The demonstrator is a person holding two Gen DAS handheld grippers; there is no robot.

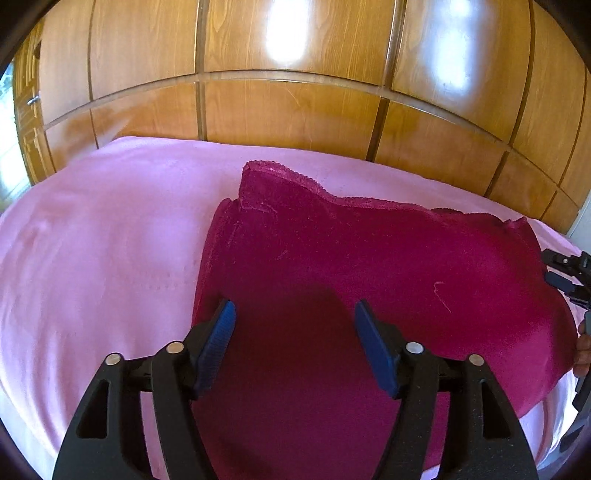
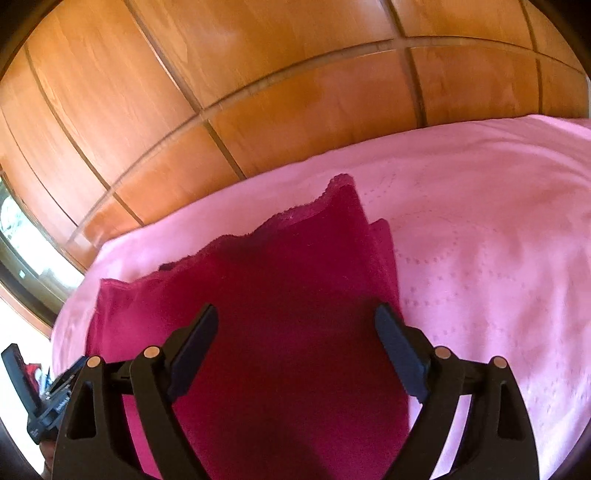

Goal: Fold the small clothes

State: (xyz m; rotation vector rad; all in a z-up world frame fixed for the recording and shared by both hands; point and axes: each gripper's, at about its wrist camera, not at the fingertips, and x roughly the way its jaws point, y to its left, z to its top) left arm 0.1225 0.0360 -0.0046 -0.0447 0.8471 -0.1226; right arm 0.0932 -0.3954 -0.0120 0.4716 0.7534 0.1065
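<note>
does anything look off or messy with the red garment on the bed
Slightly. The magenta garment lies folded on the pink sheet, but its layers don't line up: an under layer peeks out along one side edge, and the lace-trimmed far edge runs wavy.

No words, labels or numbers can be read anywhere; the small print on the black device at the right wrist view's lower left is too blurred.

We see a wall of wooden wardrobe panels behind the bed, warm brown and glossy, with thin grooves between the panels. Bright patches of light reflect on the upper panels. The bed has a pink cover, and a window shows at the left edge.
</note>
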